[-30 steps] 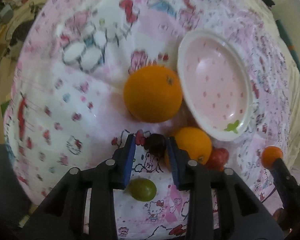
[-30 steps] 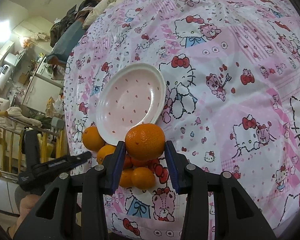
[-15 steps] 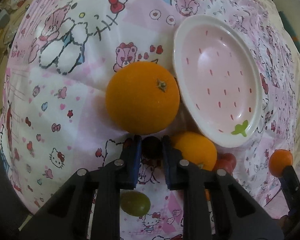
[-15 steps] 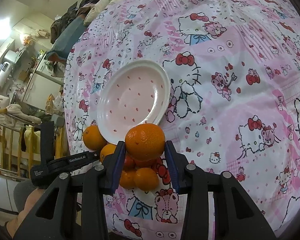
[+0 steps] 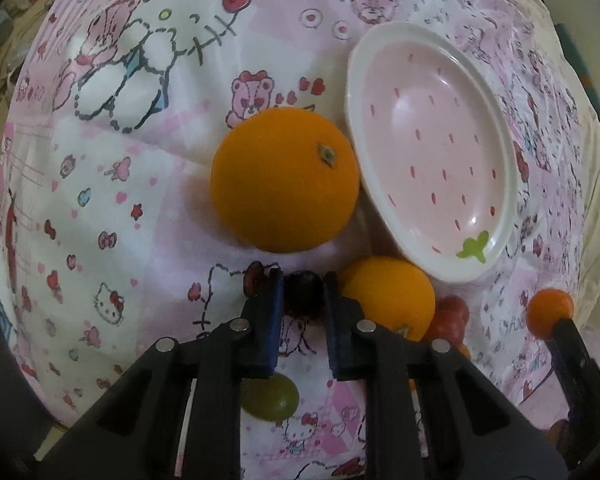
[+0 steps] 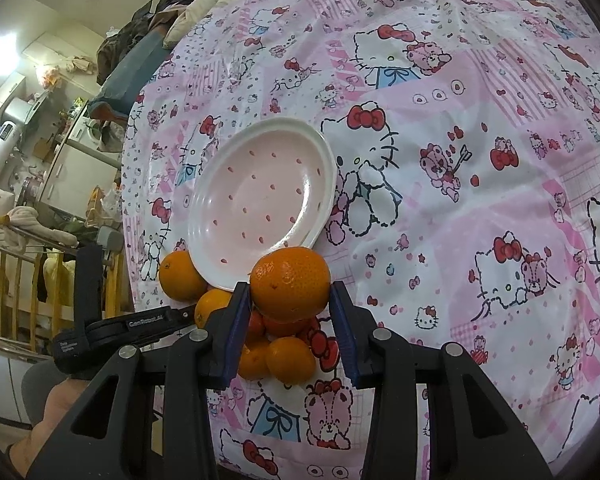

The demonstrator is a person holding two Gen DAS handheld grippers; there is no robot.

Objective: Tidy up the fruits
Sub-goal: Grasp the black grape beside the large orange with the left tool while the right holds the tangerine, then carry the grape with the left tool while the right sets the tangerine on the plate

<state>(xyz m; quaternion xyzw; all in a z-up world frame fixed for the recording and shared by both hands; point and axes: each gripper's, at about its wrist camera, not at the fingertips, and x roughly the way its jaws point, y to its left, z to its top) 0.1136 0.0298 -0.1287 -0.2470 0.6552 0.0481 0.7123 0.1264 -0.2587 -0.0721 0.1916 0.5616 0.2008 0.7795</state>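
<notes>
My left gripper (image 5: 302,294) is shut on a dark grape (image 5: 303,291), low over the cloth, just in front of a large orange (image 5: 285,179). A pink strawberry-pattern plate (image 5: 434,148) lies right of that orange and holds no fruit. A smaller orange (image 5: 388,296), a red grape (image 5: 452,314) and a green grape (image 5: 270,398) lie near the fingers. My right gripper (image 6: 290,300) is shut on a mandarin (image 6: 290,282), held above a cluster of mandarins (image 6: 290,358) near the plate's (image 6: 260,196) front rim. The held mandarin also shows in the left wrist view (image 5: 548,312).
The fruit lies on a pink Hello Kitty bedspread (image 6: 460,160). The left gripper's body (image 6: 112,326) shows at the left of the right wrist view. Beyond the bed's left edge stand a drying rack (image 6: 16,264) and room clutter.
My left gripper has closed on the dark grape and moved forward toward the large orange. My right gripper holds the mandarin in nearly the same place.
</notes>
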